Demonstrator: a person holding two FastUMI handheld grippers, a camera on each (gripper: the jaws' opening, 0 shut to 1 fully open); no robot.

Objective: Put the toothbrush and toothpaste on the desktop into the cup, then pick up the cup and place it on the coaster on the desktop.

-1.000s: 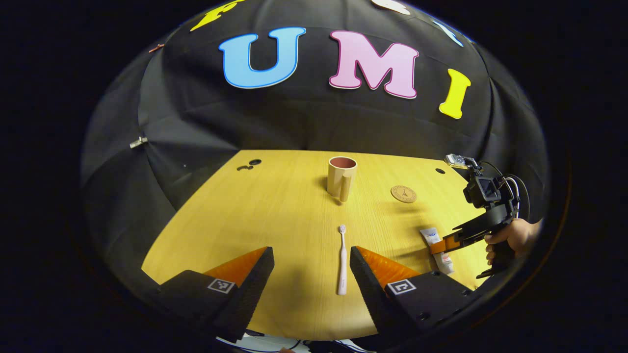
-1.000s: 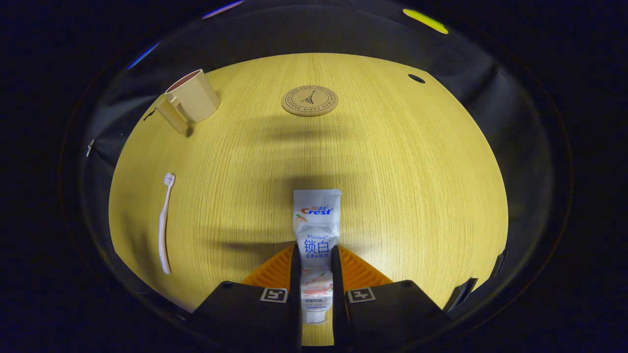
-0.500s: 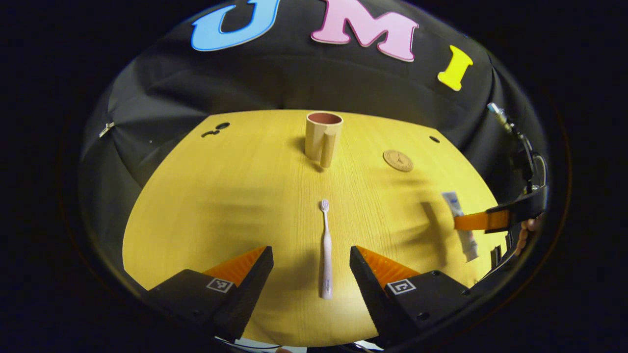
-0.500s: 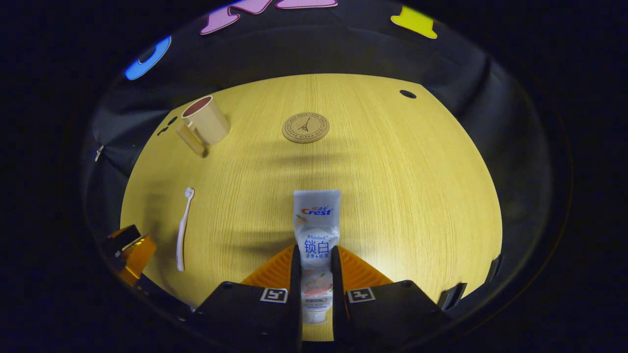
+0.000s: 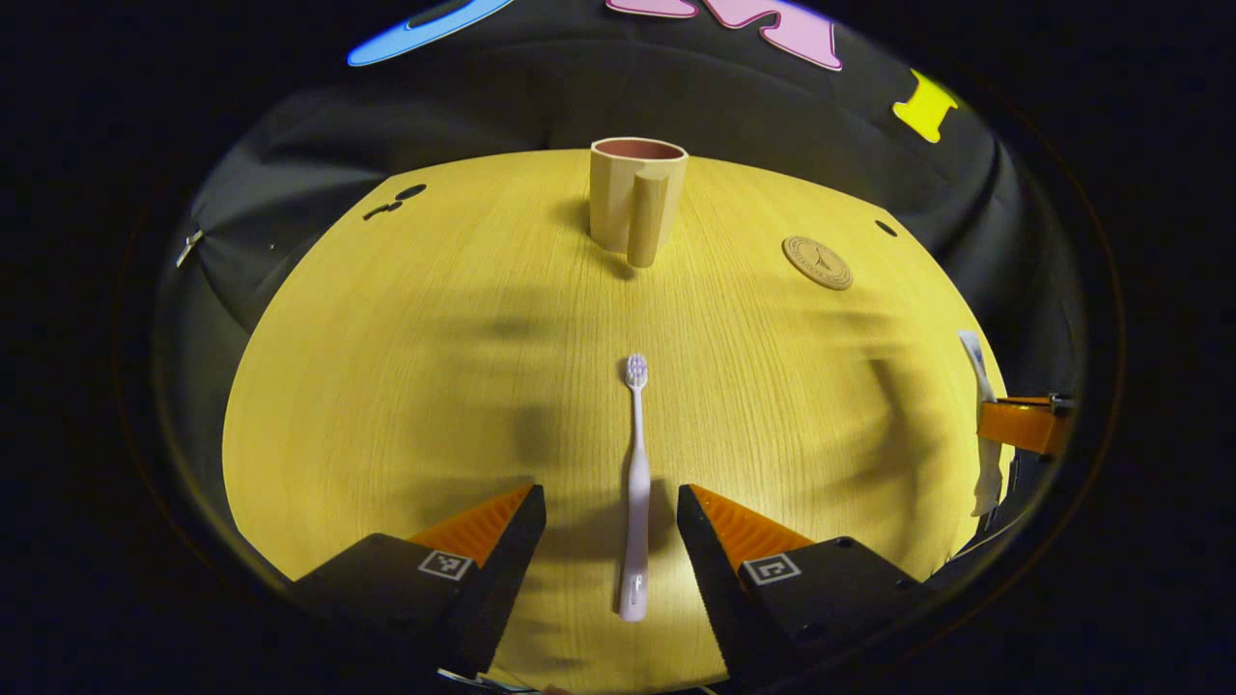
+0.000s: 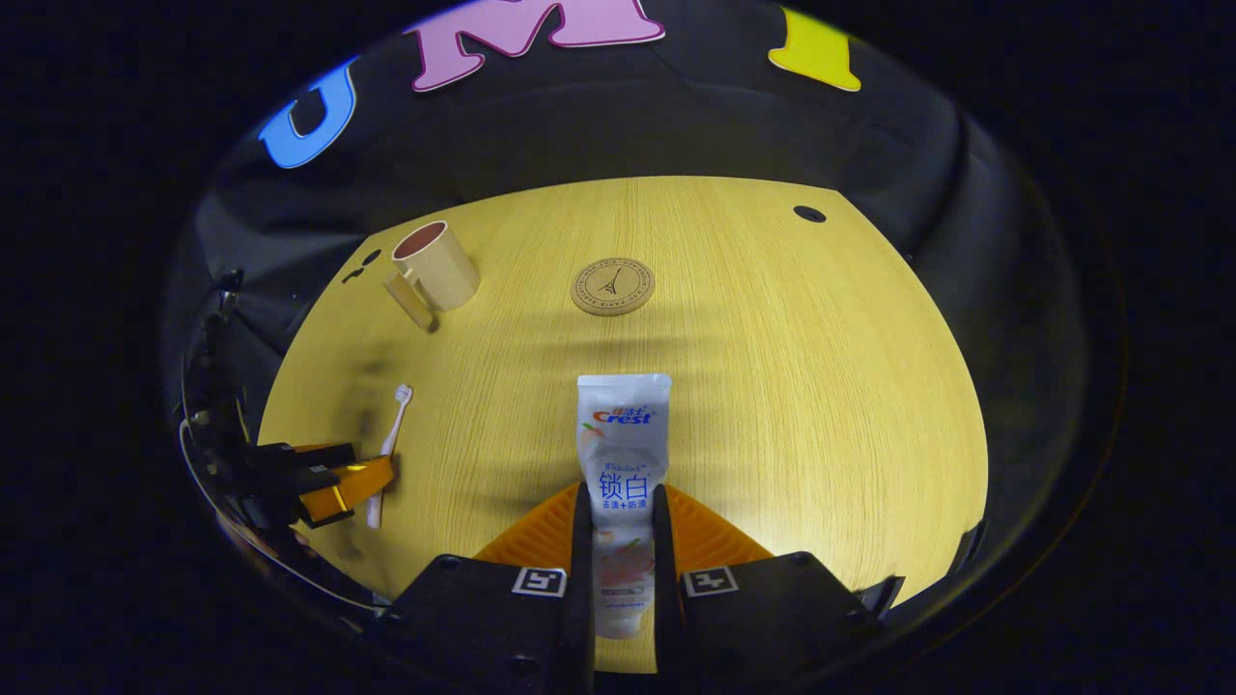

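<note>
The wooden surface (image 5: pixel 463 319) carries everything. At its far side the cup (image 5: pixel 632 198) stands upright with its handle toward the near edge, and the coaster (image 5: pixel 817 263) lies flat to the right of it, well apart. The toothpaste (image 6: pixel 623 454) is off the surface, clamped by the right gripper (image 6: pixel 618 541), whose jaws are closed on the tube's lower half with the crimped end pointing away. The toothbrush (image 5: pixel 634 487) lies flat near the front edge, bristles toward the cup. The left gripper (image 5: pixel 608 541) has its jaws wide apart and holding nothing, one finger on either side of the handle and neither touching it.

To pick the brush up cleanly, I would lower the jaws until the fingertips nearly meet the wood, keep the handle centred, and close on its thicker near part. The thin handle may roll or slip, so squeeze slowly and lift straight up.
</note>
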